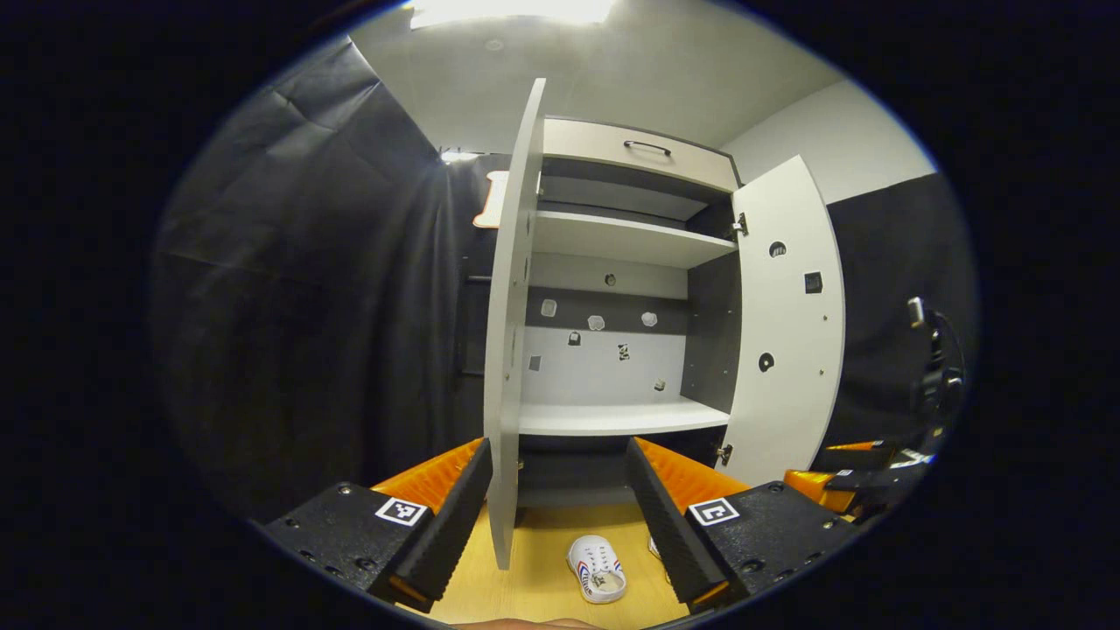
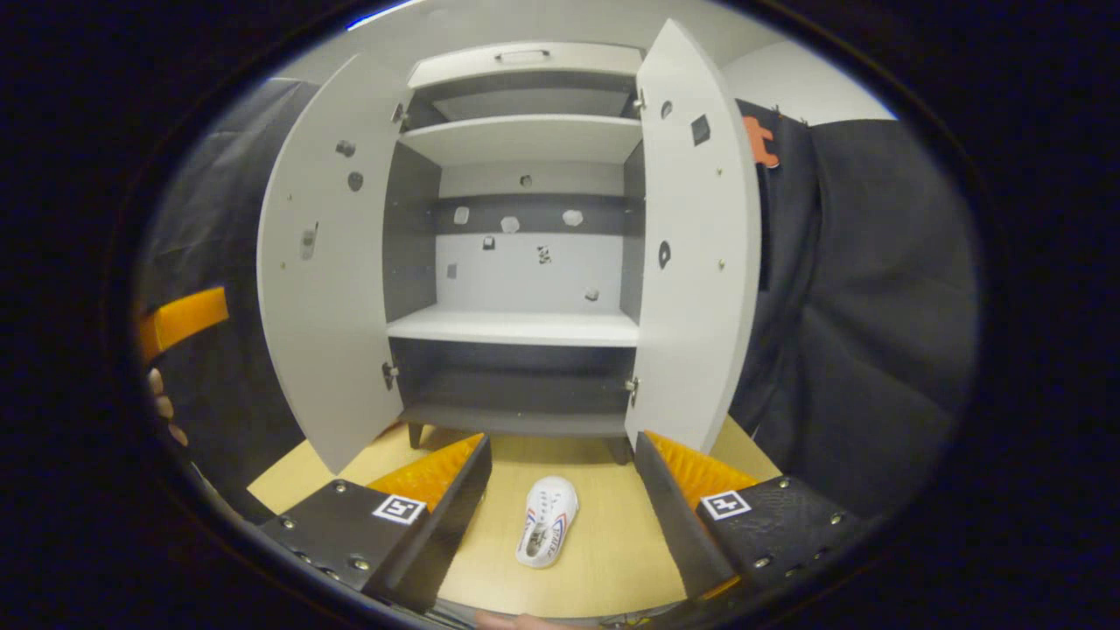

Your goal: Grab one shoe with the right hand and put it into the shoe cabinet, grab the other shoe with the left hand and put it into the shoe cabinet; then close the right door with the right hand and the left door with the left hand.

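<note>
Black cloth walls enclose a pale wooden floor [image 2: 604,560] on which a white and dark grey shoe cabinet [image 2: 516,328] stands in the centre of both views. Its two white doors are swung wide open: the left door [image 2: 328,280] and the right door [image 2: 696,254] are seen broadside in the right gripper view, while in the left gripper view the left door [image 1: 512,332] is seen almost edge-on. White shelves inside carry nothing.

A small white canvas shoe with red and blue side stripes [image 2: 546,521] lies on the floor in front of the cabinet, low in the frame. In the left gripper view a like white shoe [image 1: 597,569] is seen at bottom centre.

The left hand-held gripper [image 1: 560,512] is spread open, nothing between its black and orange fingers. The right hand-held gripper [image 2: 564,507] is likewise open, its fingers flanking the shoe in the picture without touching it.
</note>
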`<state>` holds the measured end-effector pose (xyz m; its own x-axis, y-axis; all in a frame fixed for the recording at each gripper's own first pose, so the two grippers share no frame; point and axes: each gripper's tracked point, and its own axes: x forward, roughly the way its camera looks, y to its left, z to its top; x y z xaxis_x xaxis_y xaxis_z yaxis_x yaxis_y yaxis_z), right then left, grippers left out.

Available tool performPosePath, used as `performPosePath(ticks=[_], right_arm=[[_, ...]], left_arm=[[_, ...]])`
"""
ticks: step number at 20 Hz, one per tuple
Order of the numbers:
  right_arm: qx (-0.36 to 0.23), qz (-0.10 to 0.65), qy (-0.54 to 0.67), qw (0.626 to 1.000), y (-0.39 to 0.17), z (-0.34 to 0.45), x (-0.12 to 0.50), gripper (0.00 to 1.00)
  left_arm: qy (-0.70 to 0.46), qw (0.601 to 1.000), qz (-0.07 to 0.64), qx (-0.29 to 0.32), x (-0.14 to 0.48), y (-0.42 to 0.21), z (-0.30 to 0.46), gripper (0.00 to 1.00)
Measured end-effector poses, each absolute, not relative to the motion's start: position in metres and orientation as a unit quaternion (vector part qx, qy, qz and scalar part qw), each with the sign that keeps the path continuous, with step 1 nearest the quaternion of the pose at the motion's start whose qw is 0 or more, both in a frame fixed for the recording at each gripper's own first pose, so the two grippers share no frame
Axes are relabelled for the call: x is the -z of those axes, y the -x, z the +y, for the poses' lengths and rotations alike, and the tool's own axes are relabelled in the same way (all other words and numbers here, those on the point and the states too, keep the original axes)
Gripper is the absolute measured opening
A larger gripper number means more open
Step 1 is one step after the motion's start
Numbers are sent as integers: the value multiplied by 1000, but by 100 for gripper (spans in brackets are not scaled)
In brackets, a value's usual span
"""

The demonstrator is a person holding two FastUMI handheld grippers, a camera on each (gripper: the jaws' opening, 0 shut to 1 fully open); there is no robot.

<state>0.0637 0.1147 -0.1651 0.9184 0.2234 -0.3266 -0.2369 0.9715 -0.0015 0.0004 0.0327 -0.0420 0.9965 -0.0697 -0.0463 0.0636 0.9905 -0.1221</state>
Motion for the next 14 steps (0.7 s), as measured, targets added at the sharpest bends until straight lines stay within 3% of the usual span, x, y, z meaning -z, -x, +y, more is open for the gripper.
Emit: performPosePath(ticks=[3,4,5,8,14], right_arm=[[-124,198,25,972,-83,129,221,96],[-124,217,23,968,-87,133,244,96],[-123,241,17,963,-91,138,266,96],[-128,294,7,947,-101,150,322,99],[-105,325,-3,940,-108,161,403,99]], left_arm=[[59,998,20,20,44,8,44,91],[63,997,29,14,50,12,47,95],[70,997,36,12,53,16,48,91],[63,997,33,16,54,23,49,94],[52,998,18,16,54,39,53,94]])
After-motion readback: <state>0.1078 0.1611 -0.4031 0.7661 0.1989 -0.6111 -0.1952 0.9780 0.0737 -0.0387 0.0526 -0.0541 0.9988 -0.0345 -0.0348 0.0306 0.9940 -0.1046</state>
